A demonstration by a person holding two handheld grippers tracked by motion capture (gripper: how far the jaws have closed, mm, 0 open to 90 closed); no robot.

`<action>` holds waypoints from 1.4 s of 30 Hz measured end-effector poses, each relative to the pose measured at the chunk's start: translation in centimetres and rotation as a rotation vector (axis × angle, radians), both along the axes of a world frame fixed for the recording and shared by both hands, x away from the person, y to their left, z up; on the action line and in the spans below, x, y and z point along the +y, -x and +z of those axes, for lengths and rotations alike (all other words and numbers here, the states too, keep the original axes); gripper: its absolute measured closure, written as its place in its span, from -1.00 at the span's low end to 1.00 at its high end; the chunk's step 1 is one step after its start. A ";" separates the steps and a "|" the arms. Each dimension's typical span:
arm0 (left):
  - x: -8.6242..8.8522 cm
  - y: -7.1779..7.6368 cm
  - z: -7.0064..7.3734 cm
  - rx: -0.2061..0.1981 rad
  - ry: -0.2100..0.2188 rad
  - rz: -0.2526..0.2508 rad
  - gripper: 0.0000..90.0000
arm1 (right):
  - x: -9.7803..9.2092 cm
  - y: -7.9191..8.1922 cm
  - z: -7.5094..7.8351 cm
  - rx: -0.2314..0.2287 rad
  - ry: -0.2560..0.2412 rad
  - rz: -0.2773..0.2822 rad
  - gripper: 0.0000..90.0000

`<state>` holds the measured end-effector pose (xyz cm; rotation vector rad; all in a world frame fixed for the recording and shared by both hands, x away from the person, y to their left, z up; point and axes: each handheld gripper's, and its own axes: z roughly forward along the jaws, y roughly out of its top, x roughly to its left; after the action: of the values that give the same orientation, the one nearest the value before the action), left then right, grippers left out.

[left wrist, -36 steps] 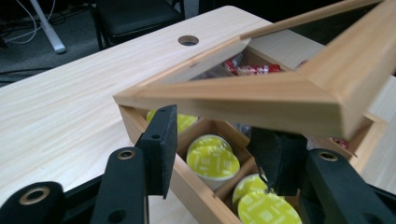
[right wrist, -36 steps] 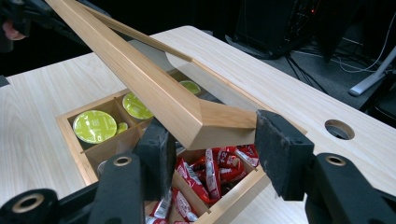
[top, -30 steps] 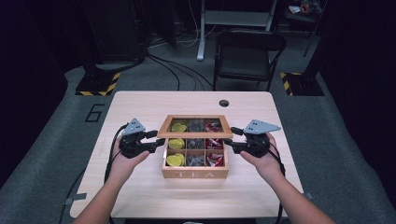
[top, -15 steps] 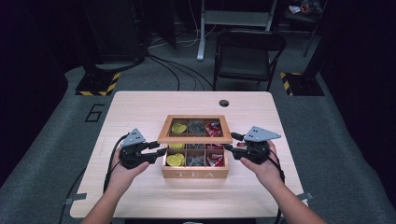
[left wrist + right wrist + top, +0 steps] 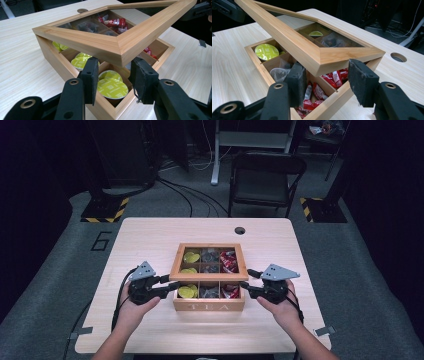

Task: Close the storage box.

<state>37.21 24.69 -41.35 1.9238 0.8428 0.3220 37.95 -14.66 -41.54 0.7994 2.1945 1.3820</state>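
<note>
From above, your left gripper [image 5: 167,287] and right gripper [image 5: 246,284] flank the tea box [image 5: 209,295] at the counter's [image 5: 150,235] near middle, one at each front corner, about equally close. The lid [image 5: 209,261] is raised at the front and tips back toward the far hinge side; its long edge runs left to right between your hands.

In the left gripper view, your fingers [image 5: 91,77] are spread, with the lid's front corner [image 5: 120,50] just above the gap and not pinched. Yellow capsules [image 5: 111,87] lie in the compartment straight below.

In the right gripper view, those fingers [image 5: 362,80] are likewise spread and the other front corner [image 5: 352,56] sits above and between them, free of both. Red sachets [image 5: 329,77] lie underneath.

I judge the lid must swing up and away from you, so both hands need to rise together. The counter is bare pale wood with room behind the box; a chair [image 5: 265,175] stands well beyond on the floor.
</note>
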 end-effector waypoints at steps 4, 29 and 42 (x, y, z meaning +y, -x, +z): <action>0.1 0.1 -0.4 0.004 0.009 0.002 0.31 | 0.0 0.1 -0.4 0.011 -0.004 0.001 0.09; 0.0 0.8 -2.4 0.038 0.002 -0.005 0.31 | -0.5 1.0 -2.6 0.149 -0.074 0.012 0.09; -0.1 1.1 -3.4 0.041 -0.010 -0.013 0.30 | -0.4 1.4 -3.7 0.185 -0.096 0.017 0.14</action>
<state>36.09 24.61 -44.77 1.9499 0.8562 0.2806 36.58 -15.06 -45.26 0.9808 2.2910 1.4842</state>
